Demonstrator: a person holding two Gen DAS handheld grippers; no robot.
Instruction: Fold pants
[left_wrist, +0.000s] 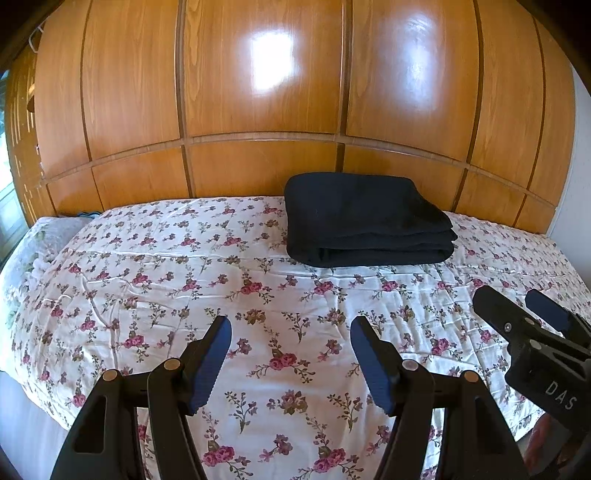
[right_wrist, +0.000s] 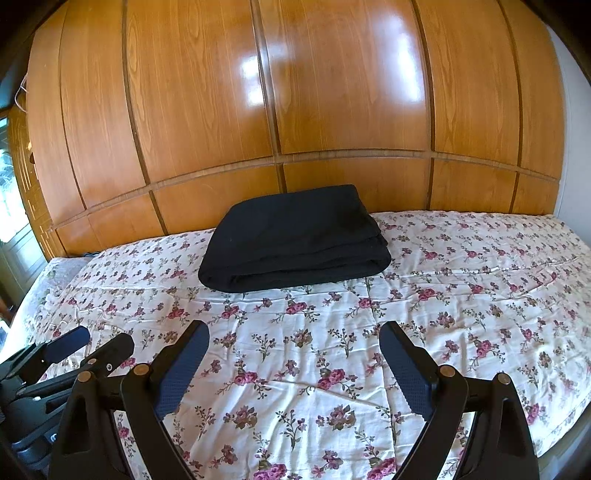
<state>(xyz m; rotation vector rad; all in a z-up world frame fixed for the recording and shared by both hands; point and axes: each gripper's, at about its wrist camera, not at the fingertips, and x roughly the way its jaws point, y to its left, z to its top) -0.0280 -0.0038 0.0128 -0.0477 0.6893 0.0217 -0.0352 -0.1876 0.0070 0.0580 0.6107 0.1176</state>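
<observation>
The black pants (left_wrist: 365, 219) lie folded in a compact stack at the far side of the floral bedspread (left_wrist: 177, 280), against the wooden wall; they also show in the right wrist view (right_wrist: 295, 240). My left gripper (left_wrist: 290, 328) is open and empty, hovering over the bedspread well short of the pants. My right gripper (right_wrist: 294, 332) is open and empty too, above the bedspread (right_wrist: 461, 295) in front of the pants. The right gripper also shows at the right edge of the left wrist view (left_wrist: 517, 299), and the left gripper at the left edge of the right wrist view (right_wrist: 105, 338).
A glossy wooden panelled wall (left_wrist: 258, 92) stands right behind the bed. A pillow (left_wrist: 40, 236) lies at the bed's left end. The bed's near edge runs below both grippers.
</observation>
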